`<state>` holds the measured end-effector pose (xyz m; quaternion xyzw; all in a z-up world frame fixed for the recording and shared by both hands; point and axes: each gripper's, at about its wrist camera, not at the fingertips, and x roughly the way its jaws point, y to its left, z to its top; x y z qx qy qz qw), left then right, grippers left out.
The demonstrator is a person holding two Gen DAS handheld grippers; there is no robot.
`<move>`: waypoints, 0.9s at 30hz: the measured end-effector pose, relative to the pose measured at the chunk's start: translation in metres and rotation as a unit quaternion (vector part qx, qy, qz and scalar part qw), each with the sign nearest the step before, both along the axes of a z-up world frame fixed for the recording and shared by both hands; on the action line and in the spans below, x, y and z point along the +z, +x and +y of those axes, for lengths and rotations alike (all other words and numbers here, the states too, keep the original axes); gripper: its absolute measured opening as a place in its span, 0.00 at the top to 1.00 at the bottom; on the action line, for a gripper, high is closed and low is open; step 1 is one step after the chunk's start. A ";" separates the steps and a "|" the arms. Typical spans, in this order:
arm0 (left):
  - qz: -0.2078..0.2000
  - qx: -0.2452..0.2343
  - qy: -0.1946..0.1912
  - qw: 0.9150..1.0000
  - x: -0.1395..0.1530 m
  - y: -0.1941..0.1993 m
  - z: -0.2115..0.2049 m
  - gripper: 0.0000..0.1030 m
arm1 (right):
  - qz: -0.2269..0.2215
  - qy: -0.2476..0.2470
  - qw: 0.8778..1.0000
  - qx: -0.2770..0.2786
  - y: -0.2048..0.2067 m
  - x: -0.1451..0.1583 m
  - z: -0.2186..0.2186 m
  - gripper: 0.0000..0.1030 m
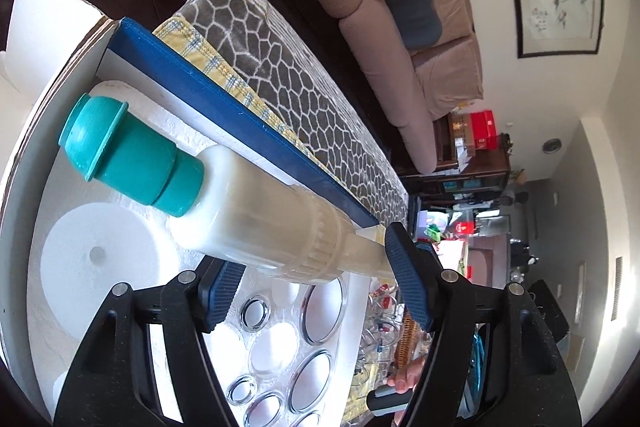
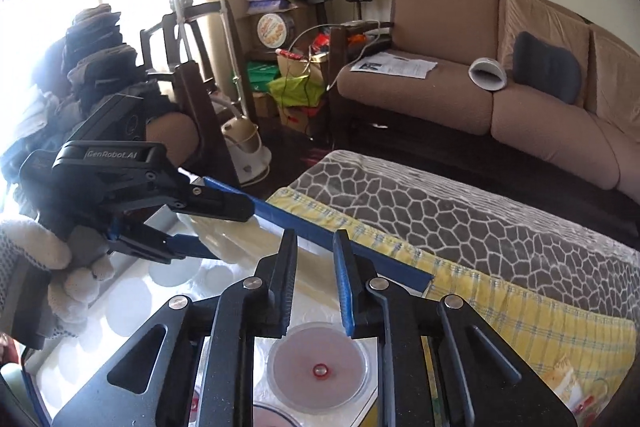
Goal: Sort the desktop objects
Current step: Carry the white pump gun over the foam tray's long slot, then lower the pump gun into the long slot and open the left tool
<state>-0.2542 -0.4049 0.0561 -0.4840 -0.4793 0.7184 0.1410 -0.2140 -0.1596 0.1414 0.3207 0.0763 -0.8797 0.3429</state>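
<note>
My left gripper (image 1: 316,287) is shut on a white bottle (image 1: 260,223) with a teal cap (image 1: 132,155), held on its side above a white foam tray (image 1: 96,259) with round wells. The same gripper (image 2: 212,227) shows from the side in the right wrist view, still closed on the pale bottle (image 2: 224,235). My right gripper (image 2: 316,279) has its jaws a small gap apart with nothing between them. It hovers over a round clear dish (image 2: 318,371) that holds a small red ring (image 2: 320,371).
A blue rim (image 1: 240,111) edges the tray, with a yellow checked cloth (image 2: 500,299) and a grey honeycomb-patterned cover (image 1: 320,99) beyond it. Several clear round dishes (image 1: 320,307) lie near the left fingers. A brown sofa (image 2: 520,87) stands behind.
</note>
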 end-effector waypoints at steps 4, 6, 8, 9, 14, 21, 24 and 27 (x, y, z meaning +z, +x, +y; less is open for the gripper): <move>-0.013 0.004 0.003 1.000 -0.004 -0.004 0.001 0.35 | 0.004 0.011 1.000 -0.004 -0.007 -0.005 0.003 0.85; -0.012 0.002 -0.001 1.000 -0.004 -0.004 0.003 0.35 | 0.002 0.010 1.000 -0.007 -0.010 -0.009 0.005 0.85; -0.012 -0.006 -0.016 1.000 0.001 -0.005 0.007 0.35 | -0.002 0.013 1.000 -0.013 -0.011 -0.011 0.006 0.85; -0.010 -0.009 -0.017 1.000 0.003 -0.004 0.007 0.36 | -0.010 0.008 1.000 -0.015 -0.013 -0.012 0.008 0.85; -0.005 -0.004 0.000 1.000 0.001 0.000 0.004 0.38 | -0.002 0.000 1.000 -0.021 -0.004 -0.010 0.024 0.75; -0.008 -0.010 -0.001 1.000 0.000 -0.001 0.013 0.46 | -0.011 0.083 0.996 -0.025 -0.009 -0.037 0.001 0.66; -0.008 -0.014 -0.005 1.000 0.000 0.000 0.018 0.48 | -0.017 0.076 0.996 -0.034 -0.017 -0.043 0.000 0.67; -0.011 -0.018 -0.004 1.000 0.000 -0.001 0.018 0.45 | -0.007 0.090 0.995 -0.034 -0.015 -0.043 -0.002 0.71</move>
